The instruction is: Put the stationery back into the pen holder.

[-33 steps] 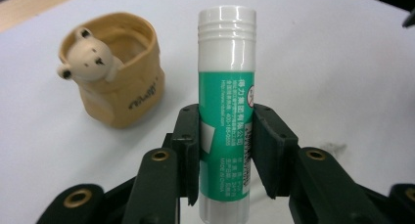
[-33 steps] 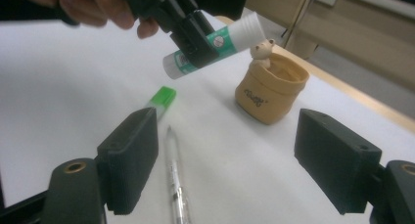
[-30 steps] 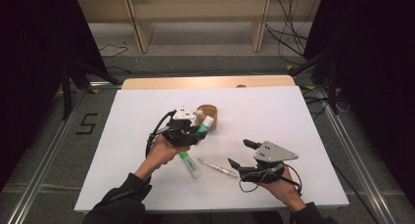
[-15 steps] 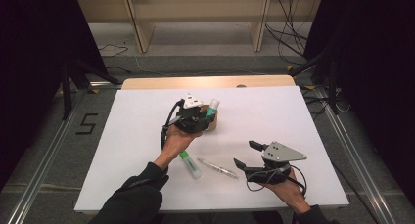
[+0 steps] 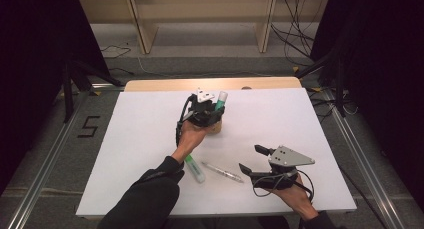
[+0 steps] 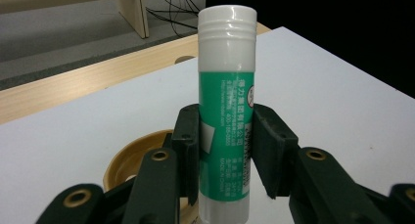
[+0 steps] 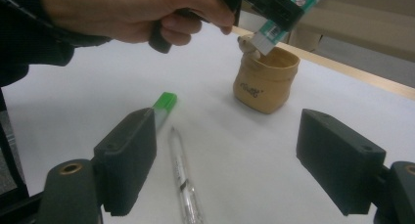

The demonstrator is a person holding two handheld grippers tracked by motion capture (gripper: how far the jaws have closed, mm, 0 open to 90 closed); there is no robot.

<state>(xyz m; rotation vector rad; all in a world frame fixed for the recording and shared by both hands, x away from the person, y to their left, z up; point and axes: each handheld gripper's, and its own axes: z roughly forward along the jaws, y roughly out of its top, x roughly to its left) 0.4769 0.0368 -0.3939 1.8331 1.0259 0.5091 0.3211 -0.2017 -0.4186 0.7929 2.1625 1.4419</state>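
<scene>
The left gripper (image 5: 214, 110) is clamped on a green-and-white glue stick (image 6: 226, 116), pads pressed to its label at mid-length so the cap end stands clear above and the base hangs free below. It holds the stick over the tan pot (image 7: 265, 83) near the middle of the desk's far edge, base tilted toward the mouth, most likely for a clean drop inside. The right gripper (image 5: 254, 159) rests near the desk's near edge with jaws wide apart and nothing between them, probably waiting its turn. Just beside it lie a clear pen (image 5: 222, 172) and a green-capped marker (image 5: 195, 169), within easy reach for later pickups.
</scene>
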